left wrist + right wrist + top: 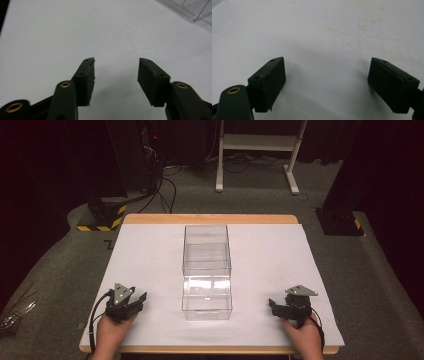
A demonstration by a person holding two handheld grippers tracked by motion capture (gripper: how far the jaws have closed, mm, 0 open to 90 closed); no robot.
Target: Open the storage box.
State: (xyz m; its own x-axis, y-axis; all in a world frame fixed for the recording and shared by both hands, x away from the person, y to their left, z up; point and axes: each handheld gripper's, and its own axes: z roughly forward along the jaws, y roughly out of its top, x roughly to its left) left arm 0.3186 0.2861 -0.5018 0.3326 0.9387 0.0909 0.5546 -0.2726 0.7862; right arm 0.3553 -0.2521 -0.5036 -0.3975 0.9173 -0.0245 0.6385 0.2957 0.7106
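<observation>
Clear box [207, 272] sits mid-frame; my left gripper [138, 301] and right gripper [273, 305] (both wide, empty) flank it low.

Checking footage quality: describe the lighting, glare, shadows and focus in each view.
High view: the white table is brightly lit against a dark room; the clear box shows faint glare on its walls. Left gripper view: the fingers are soft and dark, casting a dim shadow on the table. Right gripper view: even light, blurred fingers, faint stains on the table.
</observation>
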